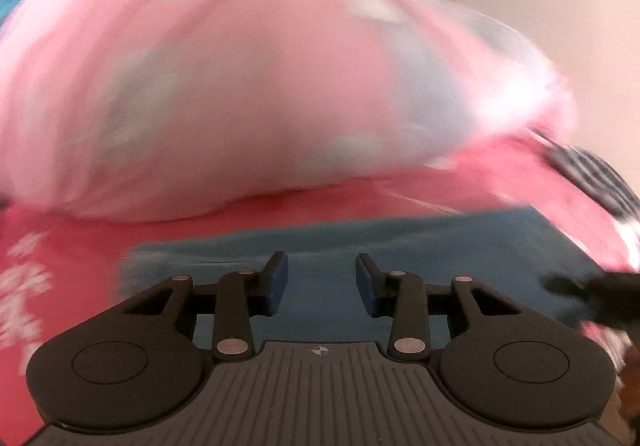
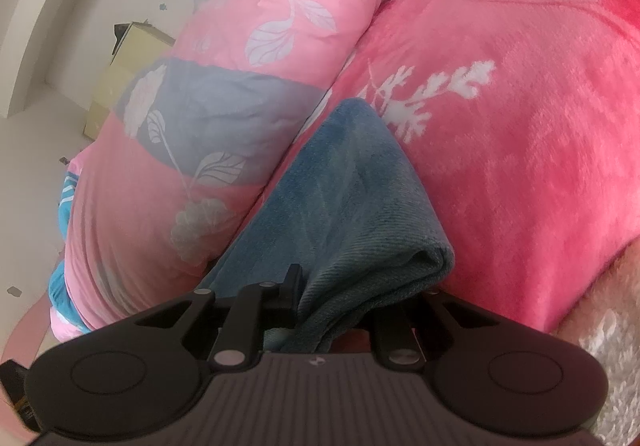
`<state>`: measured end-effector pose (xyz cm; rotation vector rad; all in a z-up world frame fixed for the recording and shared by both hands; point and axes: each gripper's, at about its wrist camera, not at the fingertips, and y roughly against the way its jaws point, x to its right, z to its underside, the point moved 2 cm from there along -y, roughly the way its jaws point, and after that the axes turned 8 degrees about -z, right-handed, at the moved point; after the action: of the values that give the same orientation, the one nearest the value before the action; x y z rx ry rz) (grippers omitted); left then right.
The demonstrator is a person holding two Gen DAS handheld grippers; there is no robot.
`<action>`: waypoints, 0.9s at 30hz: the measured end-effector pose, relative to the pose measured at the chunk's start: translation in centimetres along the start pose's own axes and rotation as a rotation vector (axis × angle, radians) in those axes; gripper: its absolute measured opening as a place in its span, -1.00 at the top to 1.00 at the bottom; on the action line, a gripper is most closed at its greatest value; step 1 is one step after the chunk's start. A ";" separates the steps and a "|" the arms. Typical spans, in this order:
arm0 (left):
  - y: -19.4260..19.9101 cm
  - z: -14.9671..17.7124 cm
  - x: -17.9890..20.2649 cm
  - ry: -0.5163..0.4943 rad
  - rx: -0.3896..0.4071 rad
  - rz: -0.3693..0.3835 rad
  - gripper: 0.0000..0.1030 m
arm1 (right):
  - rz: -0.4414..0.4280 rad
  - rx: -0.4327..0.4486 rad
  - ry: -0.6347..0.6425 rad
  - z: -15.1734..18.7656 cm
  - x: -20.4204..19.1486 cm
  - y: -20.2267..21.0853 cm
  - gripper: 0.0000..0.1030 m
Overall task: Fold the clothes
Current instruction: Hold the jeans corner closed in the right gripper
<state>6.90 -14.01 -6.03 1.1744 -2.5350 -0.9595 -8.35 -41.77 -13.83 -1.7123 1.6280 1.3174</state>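
Observation:
A blue-grey fleece garment (image 1: 360, 238) lies folded flat on a pink blanket (image 1: 72, 246). My left gripper (image 1: 322, 278) hovers just above its near edge, open, with nothing between its blue-padded fingers. In the right wrist view the same blue garment (image 2: 344, 186) runs away from me as a long folded strip. My right gripper (image 2: 360, 286) is shut on its thick near end; the cloth covers the right finger. A dark blurred shape, probably the right gripper, (image 1: 592, 294) shows at the garment's right end in the left wrist view.
A rolled pink and grey floral quilt (image 2: 224, 118) lies along the garment's far side, blurred in the left wrist view (image 1: 240, 86). The pink plush blanket (image 2: 520, 126) covers the bed. Turquoise cloth (image 2: 60, 286), a cardboard box (image 2: 120, 66) and pale floor lie beyond.

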 end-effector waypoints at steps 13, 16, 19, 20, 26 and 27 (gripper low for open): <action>5.6 4.6 -8.0 0.077 0.039 -0.088 0.25 | -0.005 -0.001 -0.015 0.0 0.2 0.0 0.70; 6.5 4.4 -8.8 0.080 0.043 -0.132 0.17 | -0.021 0.008 -0.041 0.0 0.6 0.1 0.70; 7.0 3.8 -8.9 0.165 0.070 -0.089 -0.02 | -0.044 0.025 -0.112 0.0 1.2 0.3 0.70; 7.0 3.5 -8.6 0.190 0.088 -0.062 -0.02 | -0.048 0.029 -0.138 -0.1 1.4 0.4 0.70; 4.7 0.9 -5.0 0.118 0.124 -0.007 -0.04 | -0.063 0.054 -0.254 -0.2 2.1 0.9 0.69; 3.9 0.5 -4.4 0.095 0.119 -0.015 -0.05 | -0.065 0.061 -0.269 -0.2 2.3 1.0 0.69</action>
<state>7.22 -8.68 -3.50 1.2424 -2.5414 -0.7456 -9.52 -43.34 -15.35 -1.4684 1.4326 1.3844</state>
